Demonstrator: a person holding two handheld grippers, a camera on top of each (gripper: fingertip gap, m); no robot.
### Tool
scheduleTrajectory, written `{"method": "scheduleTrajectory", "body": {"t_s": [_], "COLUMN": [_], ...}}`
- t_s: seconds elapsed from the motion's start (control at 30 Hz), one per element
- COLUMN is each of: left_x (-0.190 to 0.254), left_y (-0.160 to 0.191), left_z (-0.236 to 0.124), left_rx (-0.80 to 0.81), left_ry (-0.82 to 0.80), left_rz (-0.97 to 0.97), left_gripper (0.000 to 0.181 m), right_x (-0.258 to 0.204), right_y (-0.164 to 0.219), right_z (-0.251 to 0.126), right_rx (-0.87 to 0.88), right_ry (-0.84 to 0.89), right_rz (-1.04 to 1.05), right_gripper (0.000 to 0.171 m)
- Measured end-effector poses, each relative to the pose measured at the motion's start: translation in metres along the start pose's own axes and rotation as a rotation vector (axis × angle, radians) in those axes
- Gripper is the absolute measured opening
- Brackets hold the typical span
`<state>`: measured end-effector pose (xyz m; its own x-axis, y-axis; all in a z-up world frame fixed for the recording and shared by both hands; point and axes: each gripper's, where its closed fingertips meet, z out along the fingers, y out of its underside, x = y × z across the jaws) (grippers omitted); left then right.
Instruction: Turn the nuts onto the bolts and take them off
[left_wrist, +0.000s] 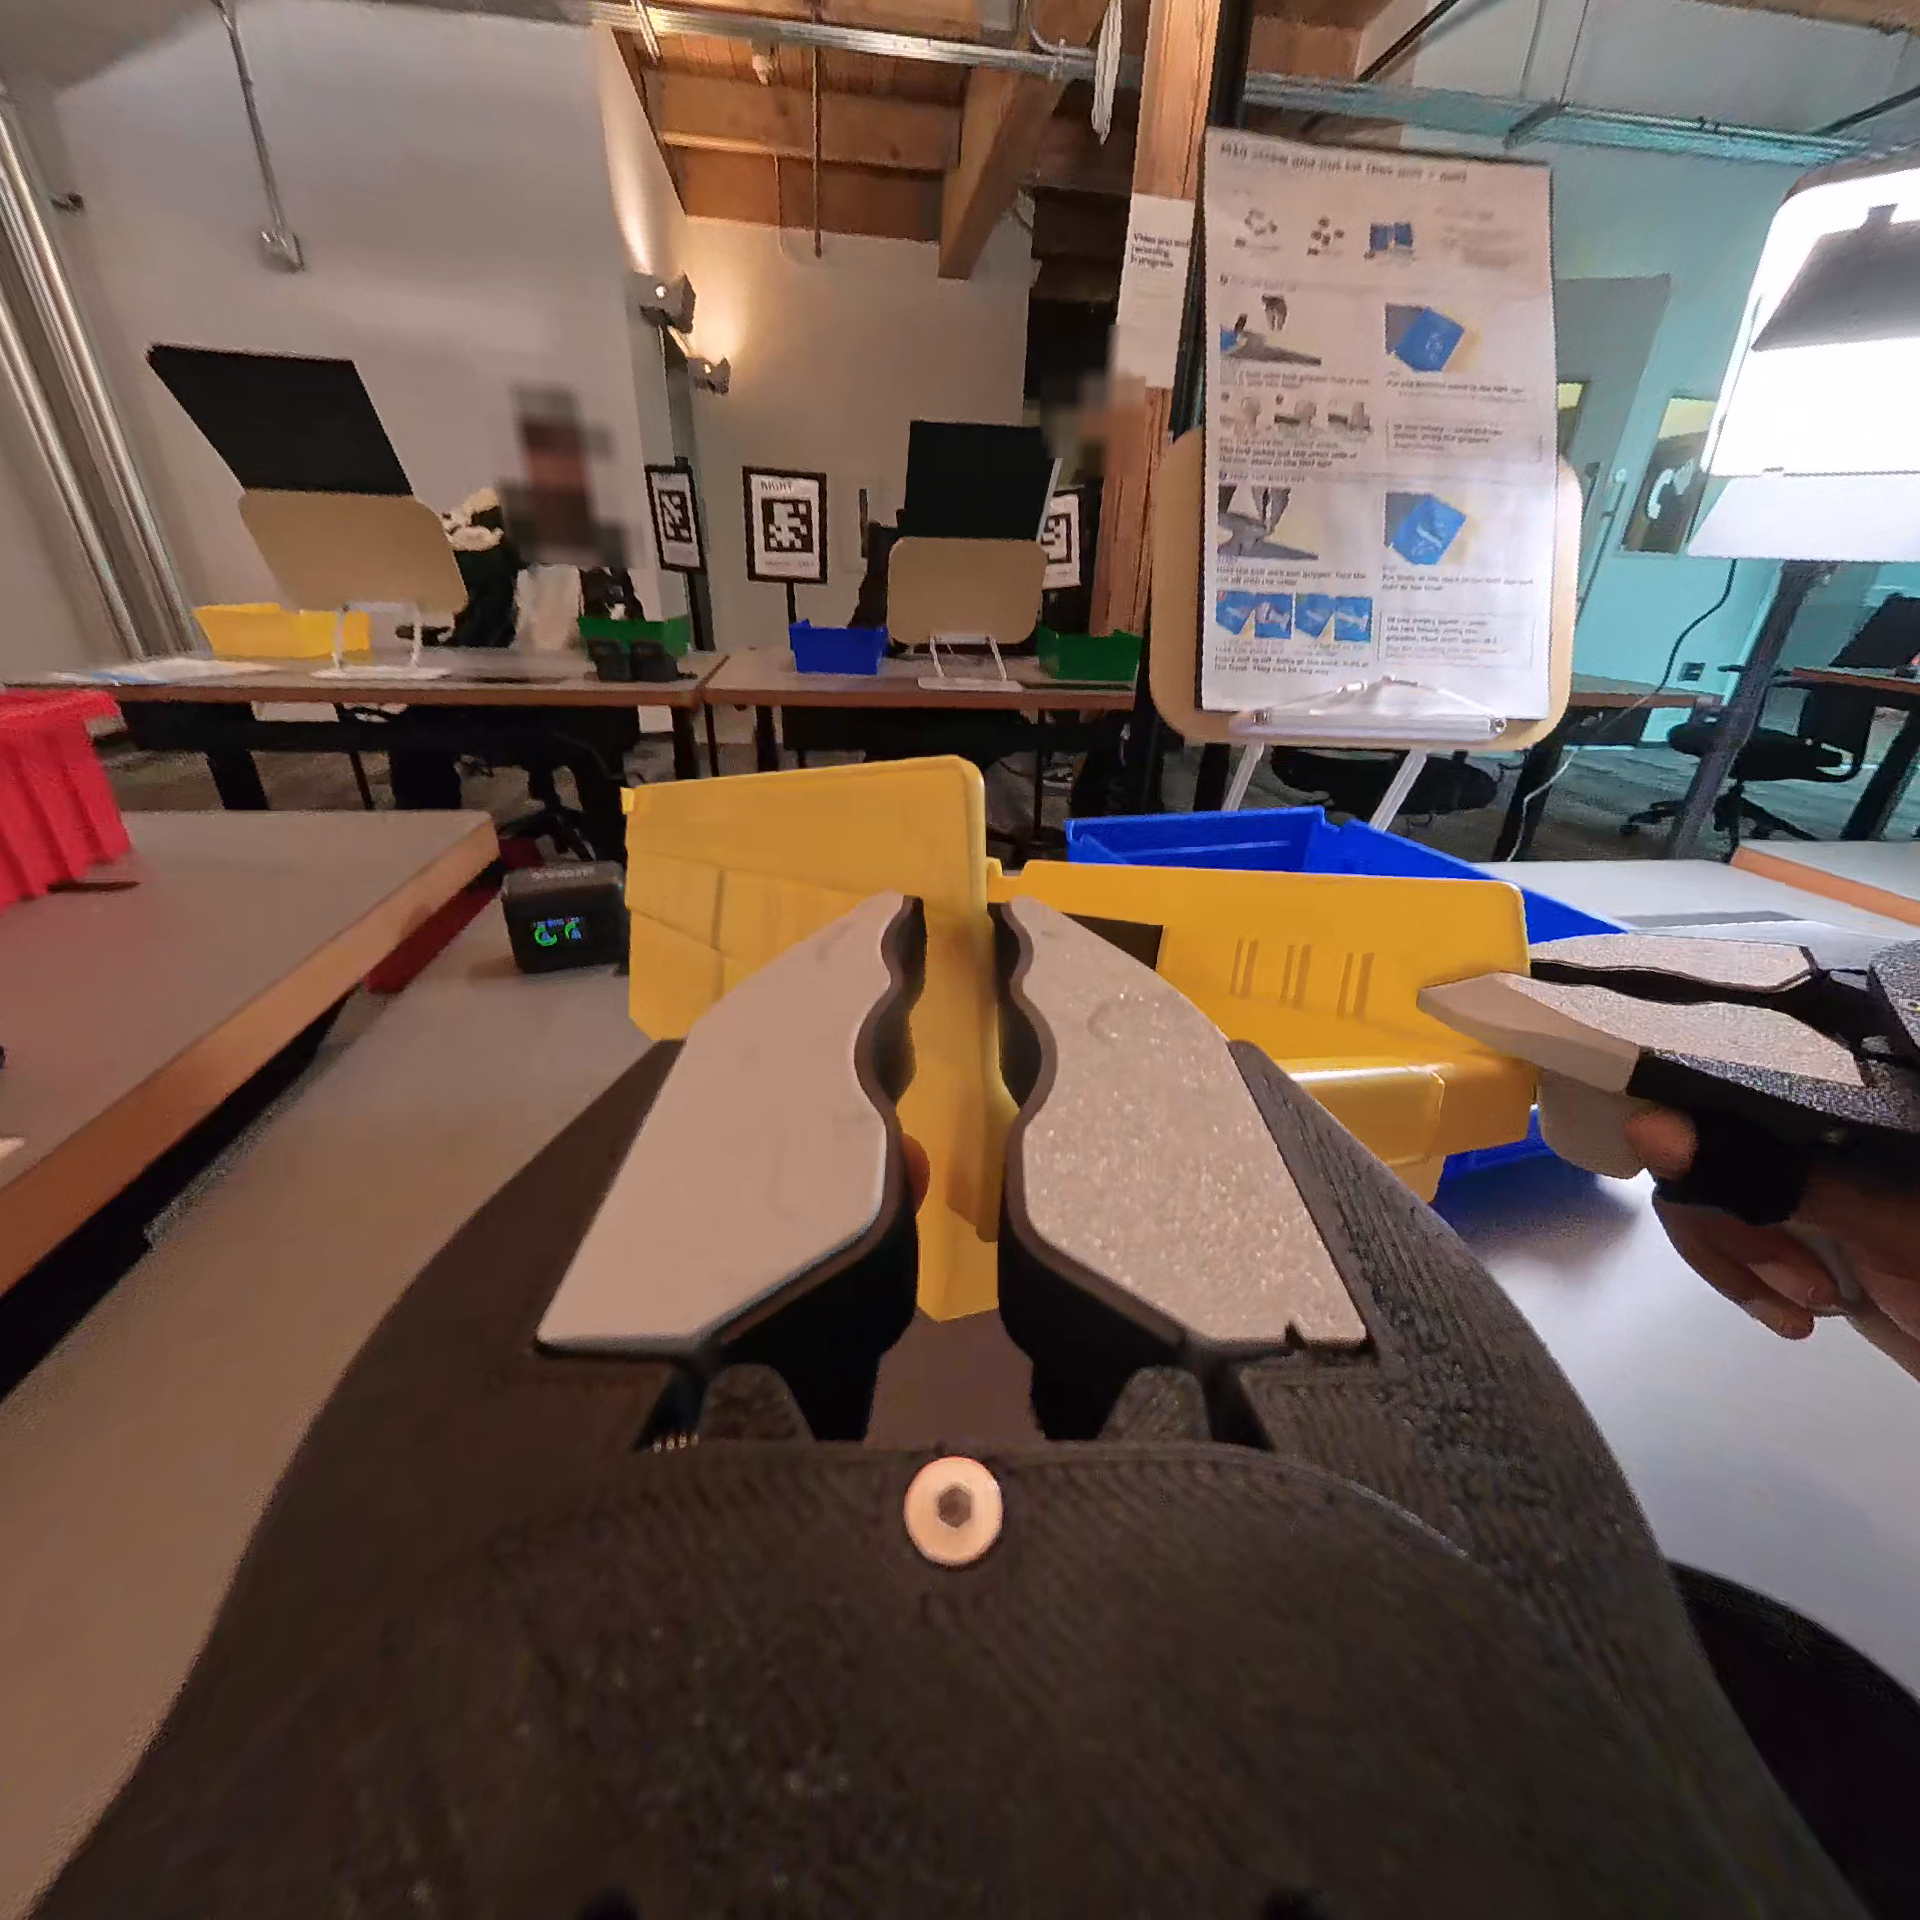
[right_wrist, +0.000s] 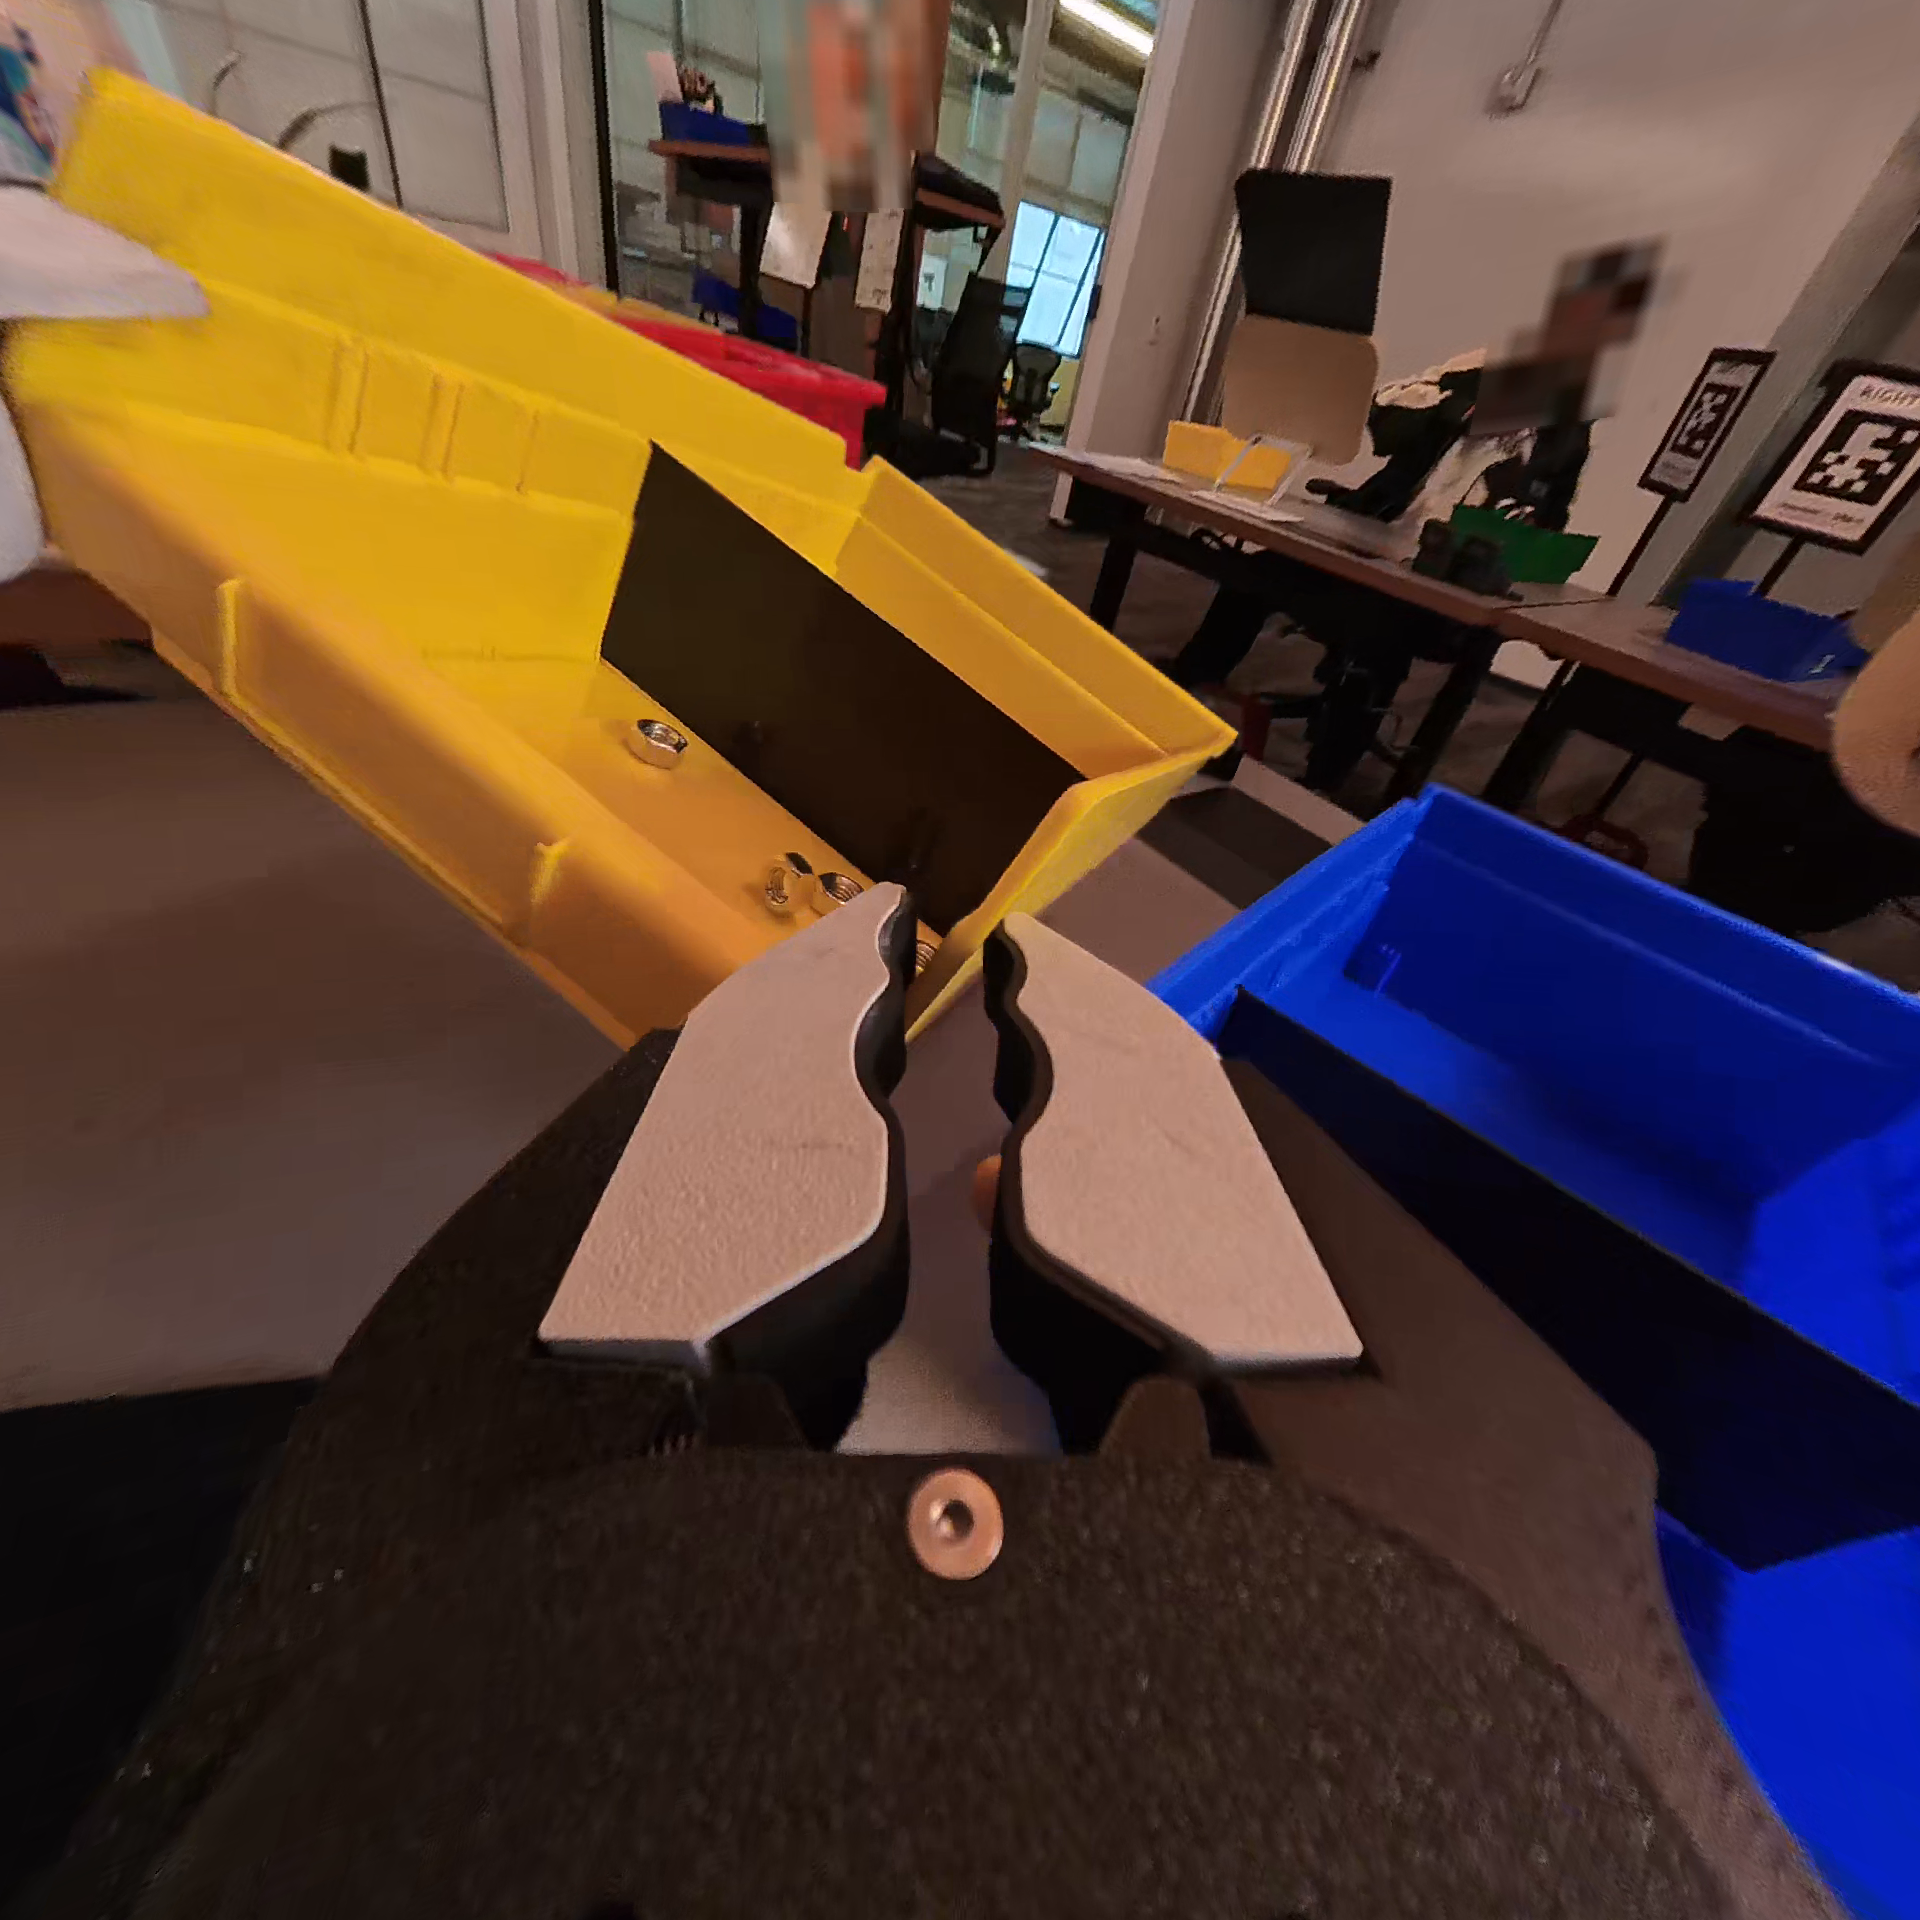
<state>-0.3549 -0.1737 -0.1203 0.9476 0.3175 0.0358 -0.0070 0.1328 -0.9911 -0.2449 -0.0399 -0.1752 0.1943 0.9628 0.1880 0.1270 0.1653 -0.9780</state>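
Looking down my left gripper (left_wrist: 956, 914), I see its grey fingers closed on the tall end wall of a yellow plastic parts bin (left_wrist: 810, 862), pinching it between the tips. My right gripper (right_wrist: 948, 925) has its fingers slightly apart with nothing between them, its tips hovering just at the bin's low front lip (right_wrist: 1039, 862). From that side the yellow bin sits tilted, its far end raised, and several small silver hex nuts (right_wrist: 816, 890) lie loose on its floor near the front, one more nut (right_wrist: 657, 742) farther back beside a black divider panel (right_wrist: 831, 696). I cannot make out any bolts. Just right of it rests a blue plastic bin (right_wrist: 1558, 997) on the grey tabletop (right_wrist: 260, 987). Beyond, an instruction sheet on a stand (left_wrist: 1377, 426) faces me
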Motion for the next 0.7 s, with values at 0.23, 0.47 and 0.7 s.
{"method": "scheduleTrajectory", "body": {"t_s": [0.23,0.47,0.7], "left_x": [-0.010,-0.014,-0.007], "left_y": [0.038,0.093,0.050], "left_z": [0.007,0.019,0.016], "left_rx": [0.008,-0.249,-0.276], "left_ry": [0.056,0.072,0.058], "left_rz": [-0.026,-0.058,0.193], "left_gripper": [0.013,0.017,0.028], "right_x": [-0.006,-0.003,0.069], "right_y": [0.037,0.072,0.081], "right_z": [0.010,0.003,-0.039], "right_rx": [-0.071,-0.243,-0.490], "right_ry": [-0.021,-0.196,-0.234], "right_rz": [-0.075,-0.099,-0.230], "right_gripper": [0.015,0.019,0.049]}}
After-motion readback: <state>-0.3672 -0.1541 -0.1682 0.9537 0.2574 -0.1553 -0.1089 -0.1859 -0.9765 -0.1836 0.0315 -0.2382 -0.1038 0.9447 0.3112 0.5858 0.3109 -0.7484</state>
